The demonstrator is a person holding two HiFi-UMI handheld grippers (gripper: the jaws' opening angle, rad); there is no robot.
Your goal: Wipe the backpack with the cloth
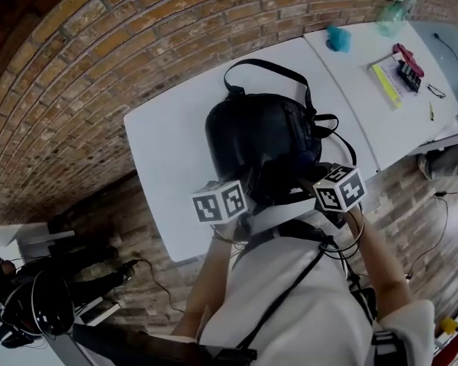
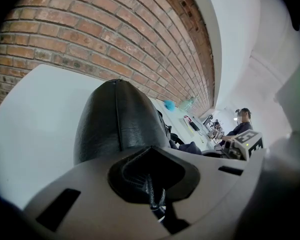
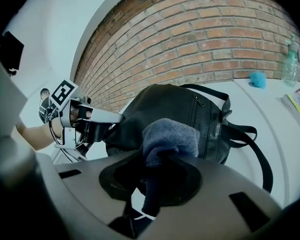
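R gripper [image 3: 155, 176] fingers clenched on cloth [image 3: 172, 134], just beside backpack [image 3: 182, 106]; L gripper [image 2: 151, 186] fingers pinch backpack's edge on worktop [image 1: 168, 136].

The backpack [image 2: 117, 119] has its near end hidden behind the left tongs [image 2: 151, 191].

The backpack [image 2: 117, 124] looks like black leather or imitation leather, finely grained with a soft sheen, while the cloth [image 3: 171, 134] is a fuzzy, matt blue-grey terry weave. The table [image 1: 168, 151] is smooth, matt white. The wall [image 2: 90, 29] is rough red brick with pale mortar, and the shells of the left gripper [image 2: 152, 196] and right gripper [image 3: 149, 189] are smooth, dull grey plastic.
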